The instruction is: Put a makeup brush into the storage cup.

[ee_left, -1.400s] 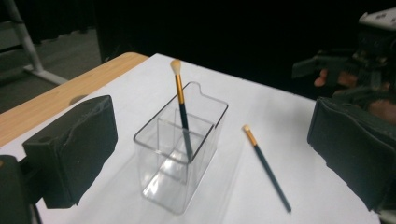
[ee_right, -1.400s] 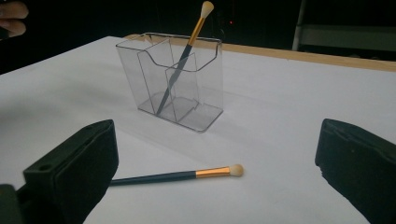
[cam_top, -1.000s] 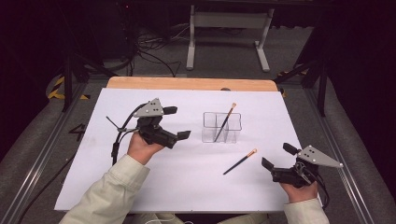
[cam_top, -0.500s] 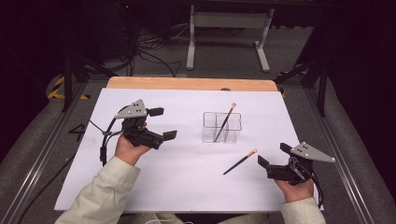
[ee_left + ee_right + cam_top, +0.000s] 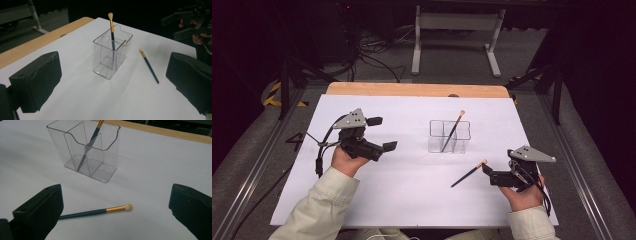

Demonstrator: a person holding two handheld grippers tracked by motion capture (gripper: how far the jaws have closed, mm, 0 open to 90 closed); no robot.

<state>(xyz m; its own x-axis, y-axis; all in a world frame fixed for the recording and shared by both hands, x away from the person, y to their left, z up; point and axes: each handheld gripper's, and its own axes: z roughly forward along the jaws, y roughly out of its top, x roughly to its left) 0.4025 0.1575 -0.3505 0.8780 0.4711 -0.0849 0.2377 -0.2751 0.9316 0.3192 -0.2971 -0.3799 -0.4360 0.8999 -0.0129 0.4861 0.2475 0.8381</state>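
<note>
High view: right gripper [image 5: 486,169] jaws gaping, empty, just off the brush end of the loose dark-handled brush with gold ferrule [image 5: 468,173] lying flat on the white table sheet [image 5: 412,200] near the clear plastic divided holder [image 5: 449,136]. Left gripper view: left gripper [image 5: 112,82] wide open, holding nothing, holder ahead with one brush upright. Right gripper view: thin brush may roll or skid if one jaw touches first; a clumsy insert could tip the light holder
</note>
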